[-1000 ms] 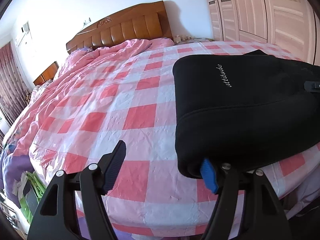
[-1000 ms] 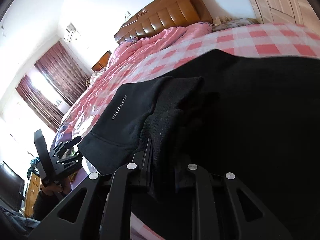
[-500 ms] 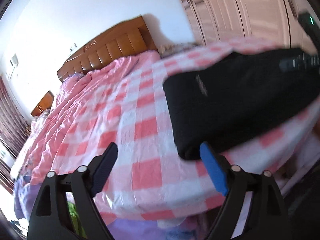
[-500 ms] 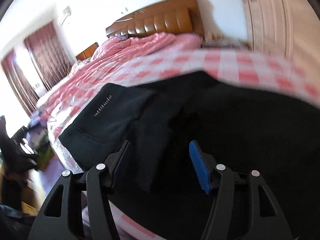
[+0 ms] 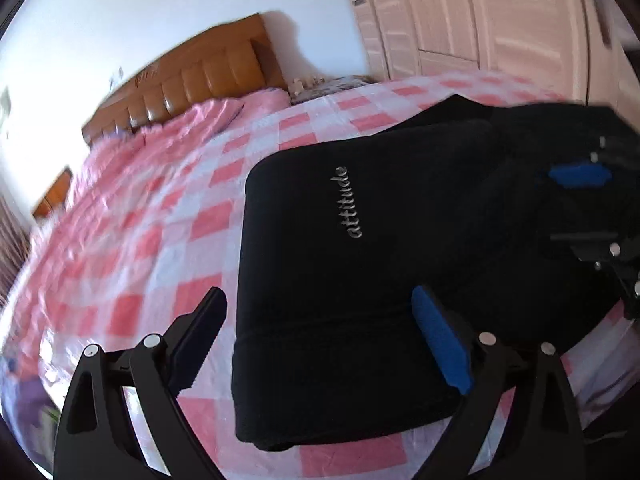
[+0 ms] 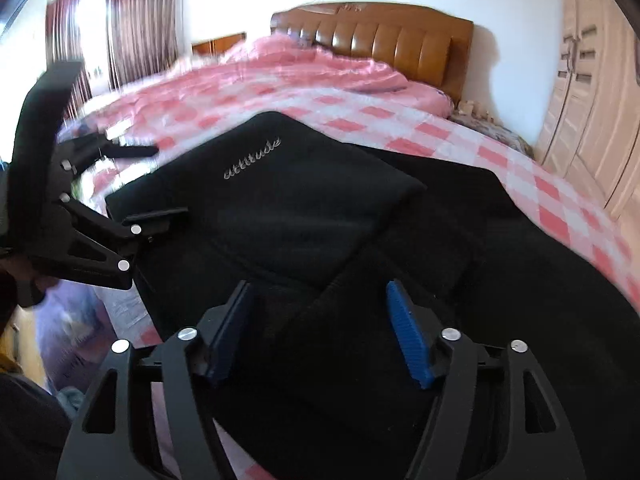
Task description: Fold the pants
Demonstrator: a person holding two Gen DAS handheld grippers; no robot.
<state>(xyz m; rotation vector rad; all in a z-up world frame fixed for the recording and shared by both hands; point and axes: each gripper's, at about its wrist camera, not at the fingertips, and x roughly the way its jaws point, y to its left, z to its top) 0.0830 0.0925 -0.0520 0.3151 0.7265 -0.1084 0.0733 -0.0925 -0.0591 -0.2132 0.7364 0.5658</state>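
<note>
Pants: black, folded, on the bed near its foot edge | left claw: released, jaws just opened wide, fabric between but unpinched | right claw: released, just opened over the pants | risk: your withdrawing pads could snag loose cloth and undo the fold.

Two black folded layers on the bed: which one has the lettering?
The upper flap of the black pants, towards the left gripper: silver "attitude" script on it. The wider layer beneath is plain.
</note>
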